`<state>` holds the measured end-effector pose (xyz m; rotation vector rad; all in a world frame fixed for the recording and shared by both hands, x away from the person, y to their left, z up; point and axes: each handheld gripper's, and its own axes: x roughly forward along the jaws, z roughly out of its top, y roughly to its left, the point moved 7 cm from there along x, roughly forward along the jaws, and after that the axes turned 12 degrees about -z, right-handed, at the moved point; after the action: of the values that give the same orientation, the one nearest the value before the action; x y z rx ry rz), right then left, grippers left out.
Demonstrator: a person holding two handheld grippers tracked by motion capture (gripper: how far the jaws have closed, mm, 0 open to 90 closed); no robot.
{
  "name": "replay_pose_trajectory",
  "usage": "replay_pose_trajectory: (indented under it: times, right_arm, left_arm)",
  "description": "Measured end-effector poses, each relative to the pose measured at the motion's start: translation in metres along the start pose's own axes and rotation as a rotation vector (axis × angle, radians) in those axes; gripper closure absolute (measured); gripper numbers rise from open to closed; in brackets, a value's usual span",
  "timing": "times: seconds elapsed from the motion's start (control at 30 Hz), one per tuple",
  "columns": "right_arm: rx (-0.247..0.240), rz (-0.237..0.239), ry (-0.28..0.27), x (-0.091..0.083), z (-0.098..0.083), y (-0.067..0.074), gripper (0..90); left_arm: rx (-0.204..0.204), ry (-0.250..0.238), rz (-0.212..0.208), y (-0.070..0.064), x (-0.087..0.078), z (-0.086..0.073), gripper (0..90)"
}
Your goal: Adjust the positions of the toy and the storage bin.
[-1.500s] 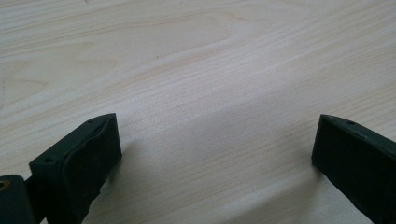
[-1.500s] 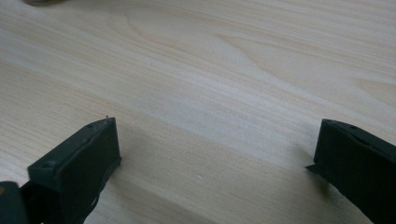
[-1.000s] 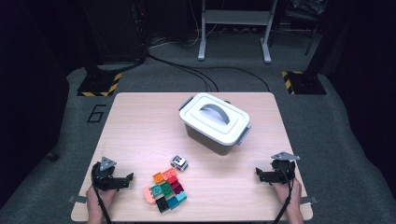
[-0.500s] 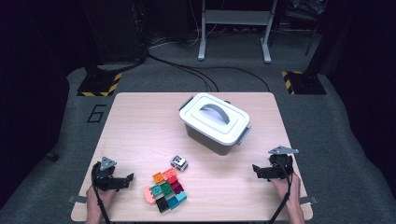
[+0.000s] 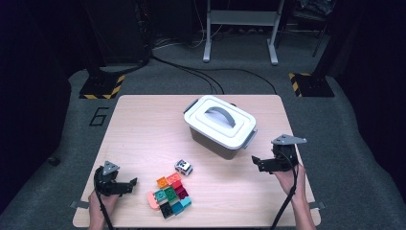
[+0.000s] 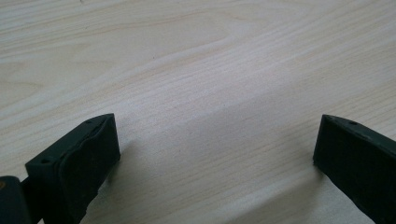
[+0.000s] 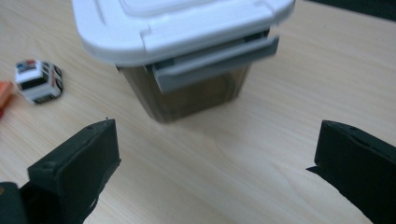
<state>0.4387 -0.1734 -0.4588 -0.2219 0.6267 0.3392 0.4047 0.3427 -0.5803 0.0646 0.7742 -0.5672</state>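
One toy car [image 5: 183, 167] beside bricks [image 5: 170, 195]

Toy car [image 5: 183, 167], colourful blocks [image 5: 170, 195], table [image 5: 143, 129]

A pale wood-grain rectangular table [image 5: 143, 124] stands on grey carpeted floor [image 5: 364, 143] in a dark room, lit from above. At 12 o'clock, a grey metal frame stand [image 5: 239, 28]; black cables [image 5: 201, 74] run beneath it. Yellow-and-black striped base plates [image 5: 100, 88] lie at 10 and 2 o'clock. A painted numeral "6" [image 5: 99, 116] marks the floor at 9 o'clock.
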Motion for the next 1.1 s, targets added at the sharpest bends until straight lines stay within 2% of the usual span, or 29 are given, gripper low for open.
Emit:
replay_pose_trajectory:
  times: [0.03, 0.07, 0.17, 0.3, 0.4, 0.43, 0.6, 0.63, 0.7, 0.73, 0.8, 0.87, 0.9, 0.93, 0.97, 1.03, 1.1]
  right_arm:
    - [-0.001, 0.001, -0.014, -0.003, 0.011, 0.001, 0.0]
    - [-0.001, 0.001, -0.014, -0.003, 0.011, 0.001, 0.0]
    - [-0.026, 0.009, -0.023, -0.001, 0.031, 0.007, 0.0]
    - [-0.055, 0.018, -0.022, 0.005, 0.044, 0.013, 0.0]
    - [-0.073, 0.035, -0.032, 0.014, 0.058, 0.020, 5.8]
    - [-0.085, 0.049, -0.031, 0.020, 0.067, 0.026, 5.3]
    - [-0.108, 0.061, -0.023, 0.035, 0.082, 0.034, 7.5]
    - [-0.115, 0.071, -0.009, 0.044, 0.087, 0.037, 10.8]
    - [-0.116, 0.074, -0.004, 0.048, 0.090, 0.039, 14.1]
    - [-0.133, 0.072, -0.006, 0.053, 0.093, 0.040, 16.6]
    - [-0.152, 0.078, 0.007, 0.061, 0.099, 0.043, 25.4]
    - [-0.167, 0.062, 0.020, 0.070, 0.105, 0.044, 32.5]
    - [-0.184, 0.075, 0.016, 0.073, 0.108, 0.044, 33.6]
    - [-0.178, 0.087, 0.026, 0.076, 0.111, 0.045, 34.9]
    - [-0.202, 0.079, 0.032, 0.081, 0.117, 0.047, 38.0]
    - [-0.218, 0.085, 0.046, 0.087, 0.122, 0.050, 40.3]
    - [-0.230, 0.083, 0.037, 0.089, 0.125, 0.051, 42.6]
  left_arm:
    - [0.000, 0.002, 0.000, 0.000, 0.000, 0.000, 0.4]
    - [0.000, 0.002, 0.000, 0.000, 0.000, 0.000, 0.4]
    - [0.000, -0.007, 0.003, 0.000, 0.000, 0.000, 0.4]
    - [0.000, 0.002, -0.001, 0.000, 0.000, 0.000, 0.4]
    - [-0.001, 0.000, 0.000, 0.000, 0.000, 0.000, 0.4]
    - [0.000, 0.001, -0.001, 0.000, 0.000, 0.000, 0.4]
    - [-0.001, -0.001, -0.001, 0.000, 0.000, 0.000, 0.4]
    - [0.000, 0.001, 0.001, 0.000, 0.000, 0.000, 0.4]
    - [0.000, 0.000, 0.000, 0.000, 0.000, 0.000, 0.4]
    - [0.000, -0.004, 0.000, 0.000, 0.000, 0.000, 0.4]
    - [0.000, 0.002, -0.001, 0.000, 0.000, 0.000, 0.4]
    - [0.000, 0.001, -0.001, 0.000, 0.000, 0.000, 0.5]
    - [0.001, 0.002, -0.001, 0.000, 0.000, 0.000, 0.5]
    - [0.004, 0.005, -0.002, 0.000, 0.000, 0.000, 0.5]
    - [-0.001, 0.001, -0.002, 0.000, 0.000, 0.000, 0.5]
    - [0.003, 0.005, -0.002, 0.000, 0.000, 0.000, 0.5]
    - [0.003, 0.005, -0.002, 0.000, 0.000, 0.000, 0.5]
